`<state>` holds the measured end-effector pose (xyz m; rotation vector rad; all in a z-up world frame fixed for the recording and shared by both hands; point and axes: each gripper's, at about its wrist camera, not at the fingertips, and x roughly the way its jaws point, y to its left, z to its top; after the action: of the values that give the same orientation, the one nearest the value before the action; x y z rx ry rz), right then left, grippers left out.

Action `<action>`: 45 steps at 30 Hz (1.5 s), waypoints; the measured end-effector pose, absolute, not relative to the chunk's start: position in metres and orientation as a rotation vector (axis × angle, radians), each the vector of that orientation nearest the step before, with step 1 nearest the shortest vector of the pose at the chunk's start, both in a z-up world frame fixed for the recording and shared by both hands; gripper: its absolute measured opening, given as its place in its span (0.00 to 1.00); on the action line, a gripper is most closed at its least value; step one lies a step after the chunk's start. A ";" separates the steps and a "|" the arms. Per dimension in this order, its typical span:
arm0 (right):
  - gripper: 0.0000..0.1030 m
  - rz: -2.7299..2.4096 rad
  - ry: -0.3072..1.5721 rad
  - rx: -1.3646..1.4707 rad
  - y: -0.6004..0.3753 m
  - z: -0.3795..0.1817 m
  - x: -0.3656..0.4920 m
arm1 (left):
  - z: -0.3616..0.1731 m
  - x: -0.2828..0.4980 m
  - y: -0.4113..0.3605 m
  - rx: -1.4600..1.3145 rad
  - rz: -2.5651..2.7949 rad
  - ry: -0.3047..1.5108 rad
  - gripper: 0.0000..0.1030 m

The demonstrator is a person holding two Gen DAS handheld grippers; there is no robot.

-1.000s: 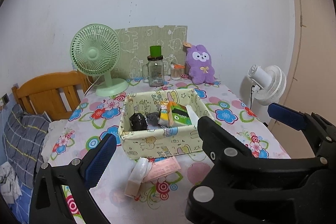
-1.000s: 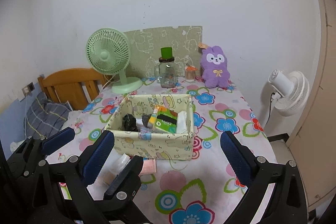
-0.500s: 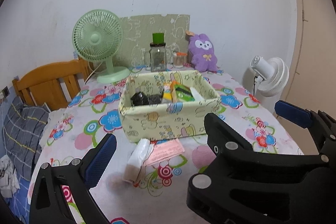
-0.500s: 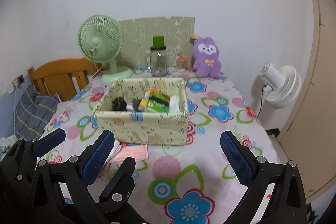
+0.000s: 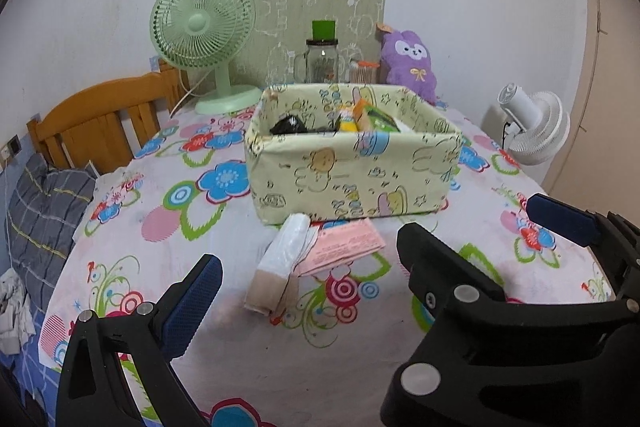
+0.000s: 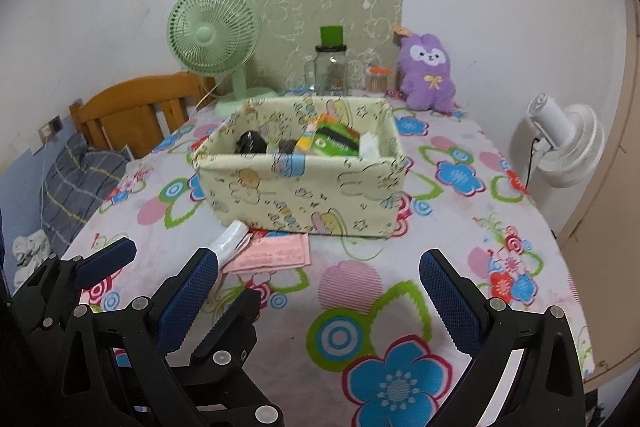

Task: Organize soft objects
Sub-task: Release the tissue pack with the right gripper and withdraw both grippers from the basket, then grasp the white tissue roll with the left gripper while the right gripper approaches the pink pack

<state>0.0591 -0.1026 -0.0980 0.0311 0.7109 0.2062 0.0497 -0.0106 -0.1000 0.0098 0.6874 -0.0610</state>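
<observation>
Low over the flowered tablecloth (image 5: pixel 132 239), left wrist view: left gripper (image 5: pixel 372 255) spread wide, holding nothing, its blue-padded fingers (image 5: pixel 192 301) flanking a white tissue pack (image 5: pixel 280 263) and a pink packet (image 5: pixel 346 247) lying just ahead on the cloth. Touching those, further ahead, a pale printed fabric box (image 5: pixel 348 179) with small items inside. Beyond the box, against the white wall: green desk fan (image 5: pixel 204 35), glass jar (image 5: pixel 321 63), purple plush rabbit (image 5: pixel 410 63). Wooden headboard (image 5: pixel 100 123) far left; white floor fan (image 5: pixel 534 125) far right, off the table. Right wrist view: right gripper (image 6: pixel 316 299) also spread, empty, over bare cloth (image 6: pixel 360 279); the box (image 6: pixel 304 195) stands ahead. Tissue pack (image 6: pixel 232 241) and pink packet (image 6: pixel 276 253) lie ahead-left, between this gripper and the box. The left gripper (image 6: pixel 160 267) shows at lower left. Plush rabbit (image 6: pixel 428 73) far ahead-right, by the wall.
</observation>
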 end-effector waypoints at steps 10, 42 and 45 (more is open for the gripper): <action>0.99 0.243 0.780 0.020 -0.090 -0.124 0.073 | -0.128 0.065 0.008 -0.006 -0.034 0.779 0.93; 0.99 0.230 0.916 0.073 -0.080 -0.163 0.128 | -0.157 0.120 0.016 0.100 -0.076 0.853 0.48; 0.99 0.238 0.924 0.078 -0.081 -0.165 0.130 | -0.157 0.120 0.012 0.106 -0.102 0.853 0.36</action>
<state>0.1303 -0.0807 -0.1655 0.0781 0.9239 0.2379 0.1199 0.0124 -0.1569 0.1059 0.8530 -0.1025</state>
